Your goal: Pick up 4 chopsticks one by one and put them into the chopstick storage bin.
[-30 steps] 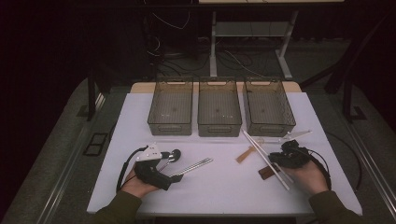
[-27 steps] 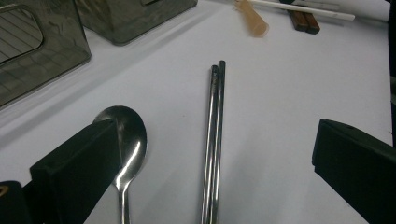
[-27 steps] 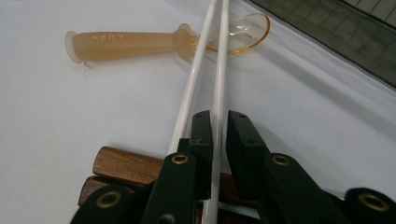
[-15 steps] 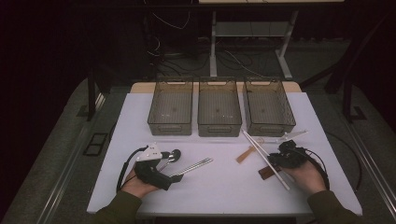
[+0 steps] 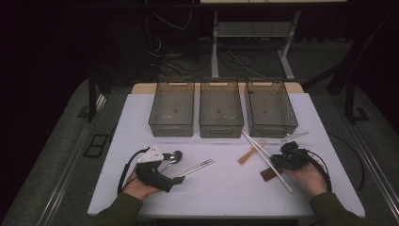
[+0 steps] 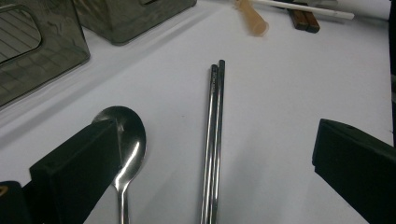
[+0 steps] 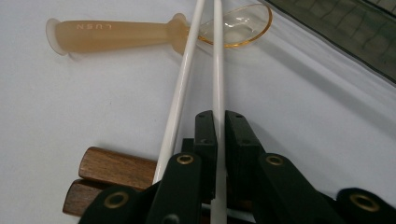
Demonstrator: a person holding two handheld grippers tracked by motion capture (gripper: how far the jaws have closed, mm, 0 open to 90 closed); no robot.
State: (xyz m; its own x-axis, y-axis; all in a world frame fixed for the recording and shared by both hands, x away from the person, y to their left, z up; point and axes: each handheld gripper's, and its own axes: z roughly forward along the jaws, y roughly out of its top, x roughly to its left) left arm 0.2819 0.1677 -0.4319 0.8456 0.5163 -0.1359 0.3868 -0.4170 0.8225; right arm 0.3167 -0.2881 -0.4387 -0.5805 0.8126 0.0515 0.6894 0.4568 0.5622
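My right gripper [image 7: 220,116] is shut on one white chopstick [image 7: 218,56]; its jaws have just been closing on it. The second white chopstick [image 7: 184,70] runs along the left jaw's outer side. Both cross an amber plastic spoon [image 7: 116,31] and lie over dark wooden handles [image 7: 112,172]. In the high view this gripper [image 5: 278,161] sits at the right on the white chopsticks [image 5: 266,157]. My left gripper [image 6: 210,140] stands open over a pair of metal chopsticks [image 6: 215,116], with a metal spoon [image 6: 128,140] beside its left jaw. It rests front left [image 5: 175,168].
Three dark see-through bins [image 5: 171,108] [image 5: 221,106] [image 5: 270,106] stand in a row at the back of the white table [image 5: 221,188]. A clear plastic utensil [image 5: 294,137] lies before the right bin. Cables trail from both grippers.
Both hands stay where they were. Nothing on the table has visibly shifted.
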